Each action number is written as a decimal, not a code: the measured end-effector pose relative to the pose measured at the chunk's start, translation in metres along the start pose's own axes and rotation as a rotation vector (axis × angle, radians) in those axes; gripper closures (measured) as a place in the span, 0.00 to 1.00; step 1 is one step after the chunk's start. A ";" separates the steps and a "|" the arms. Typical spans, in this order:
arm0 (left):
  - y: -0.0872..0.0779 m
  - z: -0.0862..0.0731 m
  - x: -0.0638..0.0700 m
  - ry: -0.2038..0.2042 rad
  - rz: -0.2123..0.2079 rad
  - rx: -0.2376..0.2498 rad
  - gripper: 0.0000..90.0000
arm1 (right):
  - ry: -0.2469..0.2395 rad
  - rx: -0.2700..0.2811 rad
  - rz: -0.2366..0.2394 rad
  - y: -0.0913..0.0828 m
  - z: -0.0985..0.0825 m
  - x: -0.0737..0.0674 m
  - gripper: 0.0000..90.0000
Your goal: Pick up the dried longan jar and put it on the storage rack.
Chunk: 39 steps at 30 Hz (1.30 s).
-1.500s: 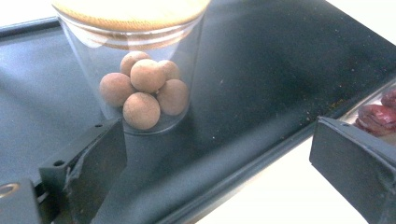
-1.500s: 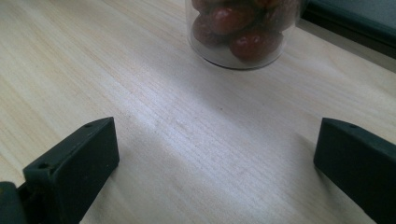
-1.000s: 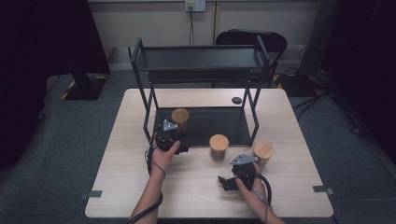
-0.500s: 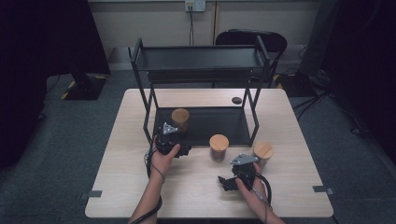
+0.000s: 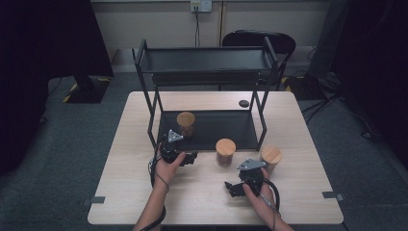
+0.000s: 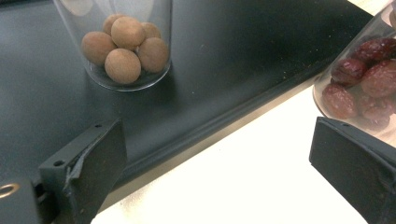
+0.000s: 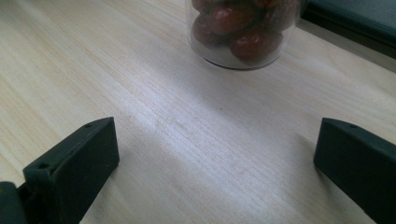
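fingers [image 7: 70,168] apart, jar [image 7: 243,32] beyond

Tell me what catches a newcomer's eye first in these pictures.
A black two-tier metal rack stands at the table's far side. A wooden-lidded glass jar of round brown balls sits on its lower shelf, and two more wooden-lidded jars, one of dark red dried fruit and one unreadable, stand on the pale wooden table. Both hand-held grippers, left and right, rest open.

3 upright cork-lidded glass jars [image 5: 225,152]: 1 on rack shelf [image 5: 211,127], 2 on table [image 5: 144,192].

Lab: dark curtains [image 5: 57,43], taped floor [image 5: 72,91]
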<state>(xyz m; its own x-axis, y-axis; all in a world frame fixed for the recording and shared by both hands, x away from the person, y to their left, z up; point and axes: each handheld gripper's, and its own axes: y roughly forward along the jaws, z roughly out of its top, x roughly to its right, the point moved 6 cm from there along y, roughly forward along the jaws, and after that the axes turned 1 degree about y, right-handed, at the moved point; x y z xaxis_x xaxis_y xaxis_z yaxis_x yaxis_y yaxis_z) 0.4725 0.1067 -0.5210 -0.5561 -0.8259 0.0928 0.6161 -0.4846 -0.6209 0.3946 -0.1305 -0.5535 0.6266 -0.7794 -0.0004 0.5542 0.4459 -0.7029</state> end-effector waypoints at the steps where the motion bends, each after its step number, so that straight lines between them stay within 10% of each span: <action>1: 0.000 -0.001 0.000 0.003 0.000 -0.001 0.04 | 0.000 0.000 0.000 0.000 0.000 0.000 0.00; 39: -0.019 -0.029 -0.009 0.000 0.009 -0.021 0.04 | 0.000 0.000 0.000 0.000 0.000 0.000 0.00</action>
<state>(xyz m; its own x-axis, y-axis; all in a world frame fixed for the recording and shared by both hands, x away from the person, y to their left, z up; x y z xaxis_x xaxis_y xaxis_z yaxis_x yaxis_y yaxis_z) 0.4491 0.1317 -0.5328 -0.5506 -0.8302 0.0871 0.6091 -0.4709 -0.6381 0.3946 -0.1305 -0.5535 0.6266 -0.7794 -0.0003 0.5543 0.4458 -0.7028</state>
